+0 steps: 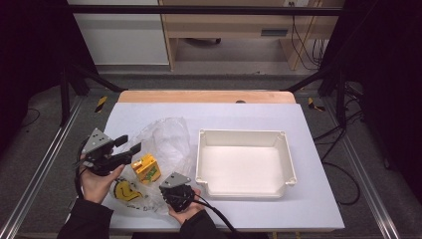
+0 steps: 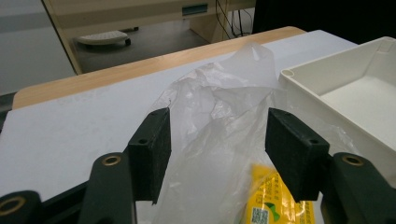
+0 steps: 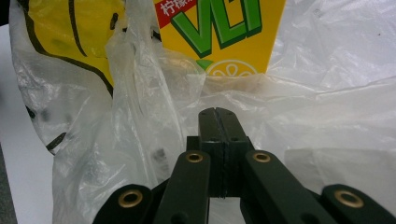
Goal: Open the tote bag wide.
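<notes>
I see a clear plastic bag [image 1: 161,144] crumpled on the left half of the desk [image 1: 308,199], with a yellow drink carton [image 1: 146,168] lying in it; green lettering shows on the carton in the right gripper view. A yellow smiley print [image 1: 127,190] marks the bag's near end. My right tool [image 3: 217,116] sits at the bag's near edge with its jaws pressed fully together; the film crowds round the tips, but I cannot tell whether any is pinched between them. My left tool [image 2: 217,149] is held over the bag's left side, jaws spread wide with film and carton between and beyond them, gripping nothing. Just right of the bag stands a white tray [image 1: 288,164].
</notes>
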`<state>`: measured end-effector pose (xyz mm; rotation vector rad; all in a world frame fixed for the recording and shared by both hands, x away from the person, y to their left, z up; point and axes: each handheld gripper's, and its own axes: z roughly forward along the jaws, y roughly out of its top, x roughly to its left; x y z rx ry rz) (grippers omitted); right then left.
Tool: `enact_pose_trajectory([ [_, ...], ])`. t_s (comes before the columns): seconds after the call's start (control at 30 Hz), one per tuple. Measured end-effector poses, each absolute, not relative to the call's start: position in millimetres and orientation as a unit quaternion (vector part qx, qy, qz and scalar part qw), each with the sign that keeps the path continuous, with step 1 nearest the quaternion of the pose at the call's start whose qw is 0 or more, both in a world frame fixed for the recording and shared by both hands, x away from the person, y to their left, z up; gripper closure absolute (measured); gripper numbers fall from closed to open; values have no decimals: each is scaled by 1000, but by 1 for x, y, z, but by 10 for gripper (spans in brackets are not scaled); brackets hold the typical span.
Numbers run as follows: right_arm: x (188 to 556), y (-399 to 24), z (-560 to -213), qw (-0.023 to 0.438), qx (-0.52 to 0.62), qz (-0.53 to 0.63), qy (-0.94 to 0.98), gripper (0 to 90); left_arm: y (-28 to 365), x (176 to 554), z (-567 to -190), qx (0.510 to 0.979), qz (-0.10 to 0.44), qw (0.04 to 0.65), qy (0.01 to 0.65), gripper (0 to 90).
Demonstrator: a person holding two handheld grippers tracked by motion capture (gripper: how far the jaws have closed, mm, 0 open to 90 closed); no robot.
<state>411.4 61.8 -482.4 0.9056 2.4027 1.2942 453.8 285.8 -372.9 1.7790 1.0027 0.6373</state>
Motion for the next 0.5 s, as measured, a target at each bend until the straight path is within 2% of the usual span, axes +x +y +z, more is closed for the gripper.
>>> enact_pose_trajectory([
  [0.2,411,62,-482,132,311,448,828,900,273,464,-379,748,250,460,408,409],
  [0.33,411,62,-482,130,311,448,828,900,270,470,-384,756,239,446,415,570],
  [0.37,411,62,-482,130,311,448,828,900,270,472,-385,759,233,443,416,570],
  [0.47,411,62,-482,130,310,449,828,900,270,475,-389,760,230,440,420,764],
  [0.5,411,62,-482,130,310,449,828,900,271,475,-389,761,230,438,419,799],
])
